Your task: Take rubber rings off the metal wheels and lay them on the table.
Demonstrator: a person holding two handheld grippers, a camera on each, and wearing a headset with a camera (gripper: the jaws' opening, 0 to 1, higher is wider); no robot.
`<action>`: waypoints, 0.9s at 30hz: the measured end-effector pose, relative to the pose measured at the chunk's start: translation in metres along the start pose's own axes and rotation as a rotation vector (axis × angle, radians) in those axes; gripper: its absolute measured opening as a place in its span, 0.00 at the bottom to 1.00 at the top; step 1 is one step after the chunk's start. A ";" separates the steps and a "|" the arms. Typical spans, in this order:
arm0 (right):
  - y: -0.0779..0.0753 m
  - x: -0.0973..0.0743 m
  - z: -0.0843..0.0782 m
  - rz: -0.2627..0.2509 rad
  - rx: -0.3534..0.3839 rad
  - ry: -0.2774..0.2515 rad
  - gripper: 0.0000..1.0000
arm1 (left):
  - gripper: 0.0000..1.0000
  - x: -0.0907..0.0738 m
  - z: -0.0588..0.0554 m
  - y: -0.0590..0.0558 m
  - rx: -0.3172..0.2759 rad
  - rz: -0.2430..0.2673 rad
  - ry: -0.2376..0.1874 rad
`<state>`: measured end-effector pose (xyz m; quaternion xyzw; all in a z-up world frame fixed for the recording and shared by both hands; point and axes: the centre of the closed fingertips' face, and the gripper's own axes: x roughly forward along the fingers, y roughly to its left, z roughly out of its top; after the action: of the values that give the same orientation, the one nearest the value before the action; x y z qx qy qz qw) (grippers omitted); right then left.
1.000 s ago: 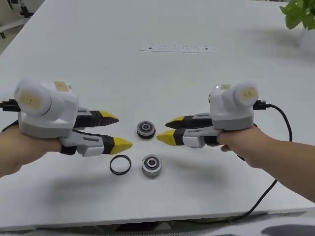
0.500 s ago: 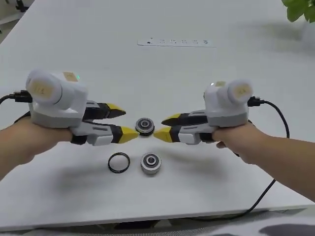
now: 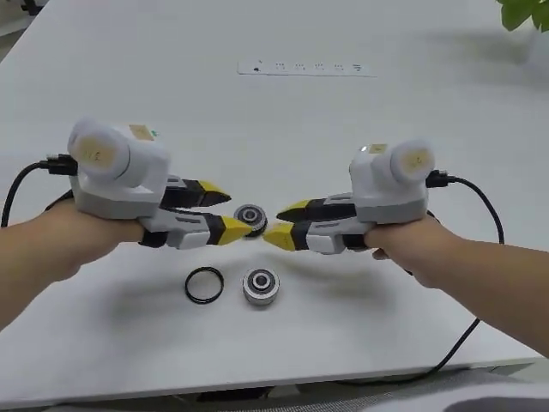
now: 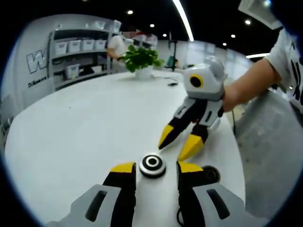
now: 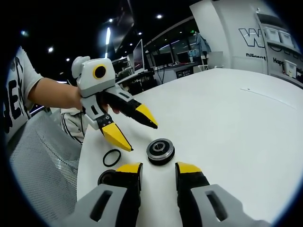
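Nearest, a loose rubber ring (image 3: 204, 285) lies just beside a bare wheel (image 3: 261, 286) on the bench (image 3: 360, 120). Beyond, left tongs (image 3: 233, 213) and right tongs (image 3: 274, 226), both parted and empty, flank the ringed wheel (image 3: 251, 218): stiff, probably heavy metal; its soft, stretchy band should peel at the rim.

Plastic, rubber, steel.
My left gripper (image 3: 232, 212) and right gripper (image 3: 275, 225) are smooth plastic; the wheel (image 3: 260, 286) shiny metal, the loose ring (image 3: 204, 285) matt black rubber, the table (image 3: 343, 129) smooth matt white.
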<state>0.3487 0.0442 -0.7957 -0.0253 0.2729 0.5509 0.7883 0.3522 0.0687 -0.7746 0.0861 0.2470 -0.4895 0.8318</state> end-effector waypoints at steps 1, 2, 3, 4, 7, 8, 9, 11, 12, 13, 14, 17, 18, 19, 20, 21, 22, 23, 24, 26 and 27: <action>-0.001 0.000 0.000 0.001 0.002 -0.001 0.24 | 0.34 0.002 -0.001 0.000 0.000 -0.001 0.003; -0.001 0.000 0.000 0.001 0.002 -0.002 0.24 | 0.34 0.003 -0.001 0.000 -0.001 -0.002 0.005; -0.001 0.000 -0.001 0.002 0.003 -0.002 0.24 | 0.33 0.004 -0.002 0.000 -0.002 -0.003 0.008; -0.001 0.000 -0.001 0.002 0.003 -0.002 0.24 | 0.32 0.005 -0.002 0.000 -0.003 -0.002 0.010; -0.001 0.001 -0.002 0.003 -0.001 0.000 0.24 | 0.30 0.006 -0.002 0.002 -0.007 0.002 0.013; 0.000 0.001 -0.002 0.004 -0.001 0.001 0.24 | 0.29 0.007 -0.001 0.003 -0.012 0.003 0.012; 0.000 0.001 -0.003 0.006 0.000 0.001 0.24 | 0.29 0.008 -0.001 0.003 -0.015 0.006 0.010; 0.001 0.001 -0.004 0.007 0.000 0.002 0.24 | 0.28 0.009 -0.001 0.004 -0.019 0.009 0.010; 0.001 0.001 -0.004 0.007 -0.001 0.003 0.24 | 0.27 0.010 -0.001 0.005 -0.018 0.009 0.011; 0.001 0.001 -0.004 0.007 0.000 0.002 0.24 | 0.27 0.011 -0.001 0.005 -0.017 0.009 0.013; 0.001 0.001 -0.004 0.007 0.000 0.001 0.24 | 0.26 0.012 -0.002 0.005 -0.015 0.010 0.018; 0.000 0.002 -0.003 0.004 0.003 -0.002 0.24 | 0.25 0.015 -0.004 0.005 -0.013 0.015 0.024; 0.000 0.002 -0.003 0.003 0.004 -0.002 0.24 | 0.24 0.016 -0.004 0.005 -0.016 0.015 0.025; -0.001 0.001 -0.003 0.003 0.003 -0.002 0.24 | 0.24 0.017 -0.004 0.004 -0.015 0.015 0.025; -0.001 0.001 -0.004 0.003 0.004 -0.002 0.24 | 0.23 0.018 -0.004 0.003 -0.008 0.014 0.025; -0.001 0.001 -0.004 0.003 0.004 -0.002 0.24 | 0.23 0.018 -0.004 0.003 0.000 0.016 0.026; -0.001 0.001 -0.004 0.002 0.004 -0.001 0.24 | 0.22 0.018 -0.004 0.002 0.005 0.018 0.028; -0.002 0.001 -0.005 0.000 0.005 -0.001 0.24 | 0.21 0.019 -0.004 0.003 0.019 0.026 0.032; -0.002 0.001 -0.005 -0.001 0.006 -0.001 0.24 | 0.19 0.019 -0.004 0.005 0.031 0.032 0.036; -0.002 0.002 -0.005 -0.003 0.007 -0.002 0.24 | 0.19 0.019 -0.004 0.005 0.052 0.037 0.039; -0.002 0.002 -0.004 -0.001 0.007 -0.002 0.24 | 0.18 0.019 -0.005 0.005 0.060 0.038 0.040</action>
<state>0.3489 0.0440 -0.8008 -0.0221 0.2738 0.5494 0.7891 0.3625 0.0584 -0.7883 0.1258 0.2471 -0.4788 0.8330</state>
